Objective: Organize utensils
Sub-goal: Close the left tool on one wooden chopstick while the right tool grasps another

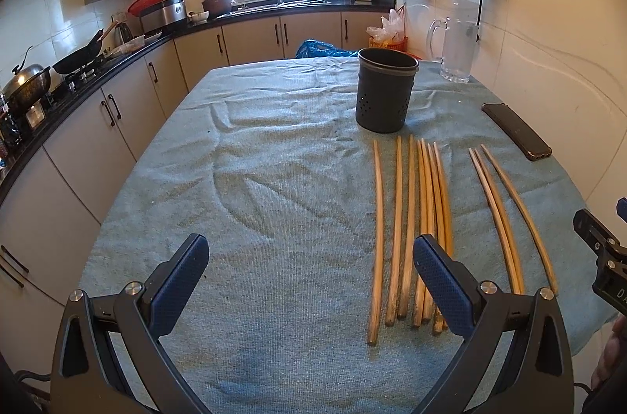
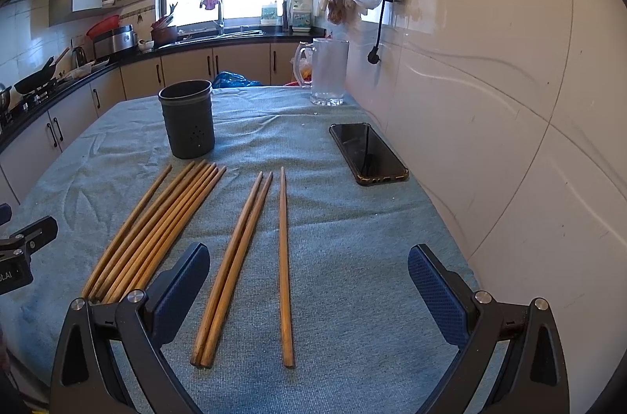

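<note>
Several wooden chopsticks [image 1: 409, 230] lie side by side on the blue-green towel [image 1: 254, 179]; three more [image 1: 505, 214] lie to their right. In the right wrist view the large group [image 2: 156, 230] is at left, a pair [image 2: 235, 265] and a single chopstick [image 2: 285, 265] in the middle. A dark grey holder cup [image 1: 386, 89] stands upright beyond them; it also shows in the right wrist view [image 2: 188, 118]. My left gripper [image 1: 311, 257] is open and empty, left of the chopsticks. My right gripper [image 2: 309, 269] is open and empty, above the pair and single.
A black phone [image 2: 366, 151] lies near the wall; it also shows in the left wrist view [image 1: 515, 130]. A clear glass jug [image 2: 327, 71] stands at the far right corner. Kitchen counters [image 1: 117, 57] run along the left and back. The tiled wall [image 2: 490, 100] borders the table's right.
</note>
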Available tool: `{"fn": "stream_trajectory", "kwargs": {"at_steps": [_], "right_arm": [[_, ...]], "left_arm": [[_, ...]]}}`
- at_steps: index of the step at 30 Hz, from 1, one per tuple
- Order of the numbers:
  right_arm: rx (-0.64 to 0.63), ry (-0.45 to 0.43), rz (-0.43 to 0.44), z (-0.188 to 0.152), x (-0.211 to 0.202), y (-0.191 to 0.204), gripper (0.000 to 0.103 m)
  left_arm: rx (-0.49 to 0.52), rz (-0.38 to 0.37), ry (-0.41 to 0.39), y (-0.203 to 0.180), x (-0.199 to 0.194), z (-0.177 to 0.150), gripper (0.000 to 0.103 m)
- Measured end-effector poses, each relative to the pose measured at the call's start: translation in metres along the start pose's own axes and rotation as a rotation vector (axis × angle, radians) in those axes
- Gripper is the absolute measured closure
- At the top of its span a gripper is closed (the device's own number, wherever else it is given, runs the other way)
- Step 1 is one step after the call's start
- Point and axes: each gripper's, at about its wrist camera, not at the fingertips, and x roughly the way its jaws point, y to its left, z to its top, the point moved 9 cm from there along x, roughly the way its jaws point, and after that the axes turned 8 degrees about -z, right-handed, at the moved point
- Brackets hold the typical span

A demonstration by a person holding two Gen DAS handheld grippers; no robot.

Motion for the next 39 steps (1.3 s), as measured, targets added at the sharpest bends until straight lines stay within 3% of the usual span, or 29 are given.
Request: {"fn": "stream_trajectory", "kwargs": {"at_steps": [10,16,23,25,34,39], "right_arm": [[-0.004,0.029,0.007,-0.003,0.015,0.002,0.001],[-0.027,0.046,0.017,0.005,0.03,0.002,0.001],[-0.066,0.128,0.1,0.016,0.066,0.011,0.001],[-0.06,0.161,0.119,0.019,0.08,0.012,0.002],[-0.109,0.31,0.169,0.026,0.144,0.03,0.048],[-0.113,0.371,0.161,0.021,0.165,0.032,0.057]], "left_arm": [[0.005,0.01,0.037,0.001,0.016,-0.002,0.0],[0.014,0.01,0.045,0.009,0.026,0.015,0.0],[-0.032,-0.117,0.142,0.014,0.07,0.047,0.0],[-0.047,-0.15,0.169,0.01,0.085,0.054,0.007],[-0.057,-0.292,0.318,-0.022,0.153,0.058,0.05],[-0.042,-0.304,0.354,-0.03,0.174,0.057,0.056]]}}
